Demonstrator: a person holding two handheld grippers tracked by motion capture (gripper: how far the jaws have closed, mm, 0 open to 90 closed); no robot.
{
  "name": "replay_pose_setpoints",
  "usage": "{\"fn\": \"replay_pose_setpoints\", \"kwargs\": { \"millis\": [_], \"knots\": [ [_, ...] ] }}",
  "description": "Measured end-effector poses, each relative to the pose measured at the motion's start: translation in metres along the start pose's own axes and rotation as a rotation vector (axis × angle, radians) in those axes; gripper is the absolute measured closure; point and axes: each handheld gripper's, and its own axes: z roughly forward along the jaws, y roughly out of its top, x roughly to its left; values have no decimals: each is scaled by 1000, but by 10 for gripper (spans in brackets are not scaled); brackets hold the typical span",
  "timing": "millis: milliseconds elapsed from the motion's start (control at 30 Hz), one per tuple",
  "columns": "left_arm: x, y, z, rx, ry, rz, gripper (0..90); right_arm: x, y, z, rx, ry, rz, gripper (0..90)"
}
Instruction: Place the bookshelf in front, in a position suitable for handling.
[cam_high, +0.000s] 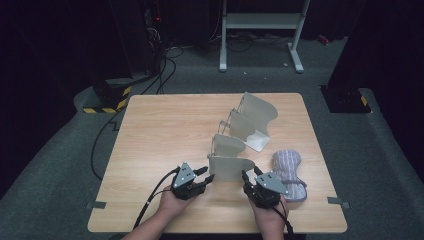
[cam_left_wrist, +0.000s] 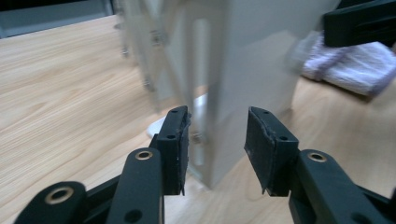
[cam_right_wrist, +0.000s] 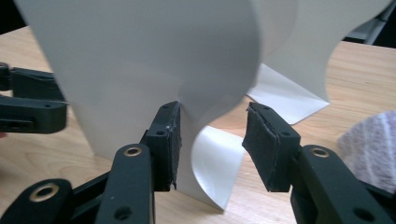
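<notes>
A row of pale, curved plastic panels (cam_high: 242, 135) stands hinged together on the wooden table (cam_high: 160, 130). My left gripper (cam_high: 207, 176) is at the left end of the nearest panel (cam_high: 230, 167), and my right gripper (cam_high: 250, 175) is at its right end. In the left gripper view the gripper (cam_left_wrist: 217, 140) stands open, with the panel's upright edge (cam_left_wrist: 252, 70) between the jaws and a gap at each pad. In the right gripper view the gripper (cam_right_wrist: 210, 140) is open too; the panel's curled edge (cam_right_wrist: 140, 70) lies against the left pad, clear of the right one.
A purple-striped cloth (cam_high: 287, 167) lies folded on the table just right of my right gripper, also seen as the cloth (cam_left_wrist: 355, 65) and the cloth (cam_right_wrist: 373, 144). Cables and a white metal stand (cam_high: 260, 30) are on the floor beyond the table.
</notes>
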Motion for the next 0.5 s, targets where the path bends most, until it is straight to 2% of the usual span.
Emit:
{"fn": "replay_pose_setpoints", "kwargs": {
  "millis": [133, 267, 333, 367, 500],
  "knots": [
    [6, -1, -5, -6, 18, -10, 581, -3, 2, 0, -9, -7, 8, 552],
    [12, -4, -11, 6, 46, 8, 563, -6, 7, 4, -19, -10, 12, 549],
    [17, -7, -15, 8, 60, 2, 562, -7, 8, 5, -20, -10, 14, 548],
    [22, -9, -19, 13, 72, -14, 561, -10, 10, 7, -22, -13, 21, 544],
    [28, -12, -26, 14, 93, -30, 558, -15, 13, 12, -22, -14, 35, 540]
  ]
}}
